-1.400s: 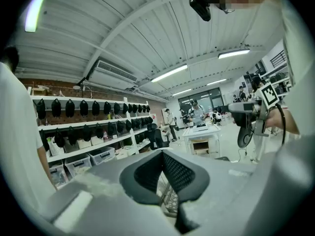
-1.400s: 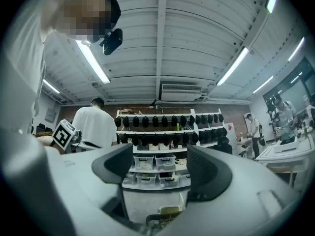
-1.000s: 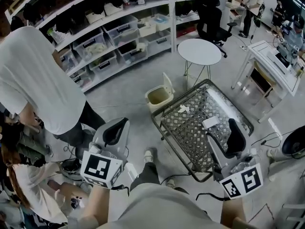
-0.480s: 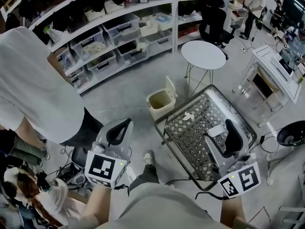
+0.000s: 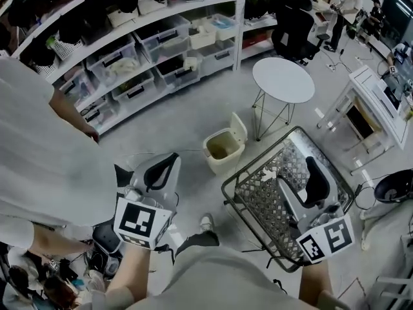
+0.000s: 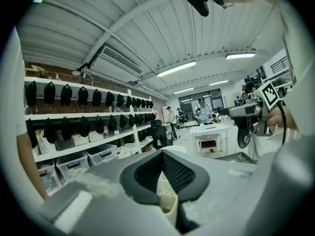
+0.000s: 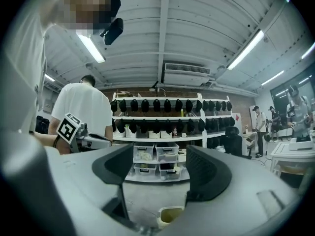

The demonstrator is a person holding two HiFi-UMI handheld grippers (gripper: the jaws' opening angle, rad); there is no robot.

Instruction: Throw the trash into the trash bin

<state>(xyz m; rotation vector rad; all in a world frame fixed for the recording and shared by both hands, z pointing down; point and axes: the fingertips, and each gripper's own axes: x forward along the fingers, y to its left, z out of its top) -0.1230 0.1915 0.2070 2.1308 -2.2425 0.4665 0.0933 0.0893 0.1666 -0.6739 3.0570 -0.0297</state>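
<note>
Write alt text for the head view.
Seen from above, a person holds a left gripper and a right gripper toward an open-lidded trash bin on the floor. The right gripper hangs over a metal mesh table with crumpled white paper on it; storage shelves line the back.

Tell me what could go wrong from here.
The paper scrap on the table is small and probably light; the open right gripper could fumble it. The bin is narrow and stands off the table's corner, so a drop may miss. A person stands close beside the left gripper, so a swing could hit them.
</note>
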